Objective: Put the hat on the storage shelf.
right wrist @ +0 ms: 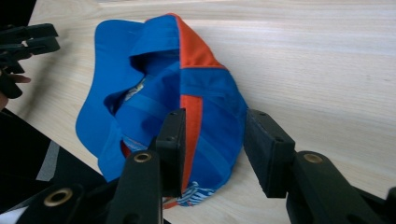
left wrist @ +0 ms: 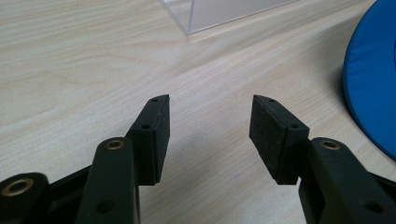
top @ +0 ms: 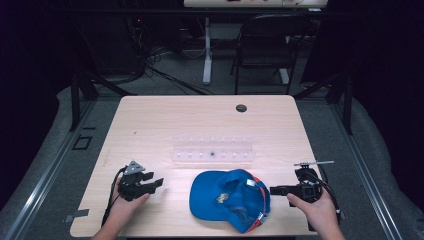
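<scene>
A blue cap (top: 227, 199) with orange panels lies crumpled near the table's front edge, between the two hands. My left gripper (top: 158, 183) rests to its left, pointing toward it. In the left gripper view the left gripper (left wrist: 210, 100) stands open over bare wood, and the cap's blue brim (left wrist: 373, 79) is off to the right. My right gripper (top: 273, 190) sits just right of the cap, pointing at it. In the right gripper view the right gripper (right wrist: 215, 114) is open, with its pads apart above the cap (right wrist: 140, 70) and not pressing on it.
A clear plastic tray (top: 212, 149) with small compartments lies across the table's middle, behind the cap; its corner (left wrist: 205, 14) is ahead of the left jaws. A round cable hole (top: 241, 108) is at the table's back. A chair (top: 265, 45) stands beyond the table.
</scene>
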The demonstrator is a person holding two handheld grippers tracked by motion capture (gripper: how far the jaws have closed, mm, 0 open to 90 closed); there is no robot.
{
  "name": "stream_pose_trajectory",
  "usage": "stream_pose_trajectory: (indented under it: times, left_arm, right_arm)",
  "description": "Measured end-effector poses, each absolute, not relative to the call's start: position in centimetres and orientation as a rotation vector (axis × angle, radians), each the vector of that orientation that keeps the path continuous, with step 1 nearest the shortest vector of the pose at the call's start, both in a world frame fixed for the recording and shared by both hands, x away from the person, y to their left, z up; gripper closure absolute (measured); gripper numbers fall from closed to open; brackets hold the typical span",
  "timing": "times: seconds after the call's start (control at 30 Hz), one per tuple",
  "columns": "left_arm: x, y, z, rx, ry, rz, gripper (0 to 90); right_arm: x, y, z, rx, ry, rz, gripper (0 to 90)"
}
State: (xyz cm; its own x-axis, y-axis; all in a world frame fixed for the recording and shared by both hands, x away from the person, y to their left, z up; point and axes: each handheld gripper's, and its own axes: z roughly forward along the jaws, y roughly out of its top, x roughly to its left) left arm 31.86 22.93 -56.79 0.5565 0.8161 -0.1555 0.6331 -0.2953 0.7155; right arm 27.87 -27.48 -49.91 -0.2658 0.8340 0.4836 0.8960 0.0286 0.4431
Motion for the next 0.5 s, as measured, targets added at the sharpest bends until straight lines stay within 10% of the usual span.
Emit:
stream_pose_trajectory:
  times: [0.5]
  left_arm:
    - [31.9, 22.9, -56.9, 2.022, 1.178, 0.299, 48.5]
  right_arm:
    - [27.3, -26.3, -51.5, -1.792, -2.151, -1.052, 60.2]
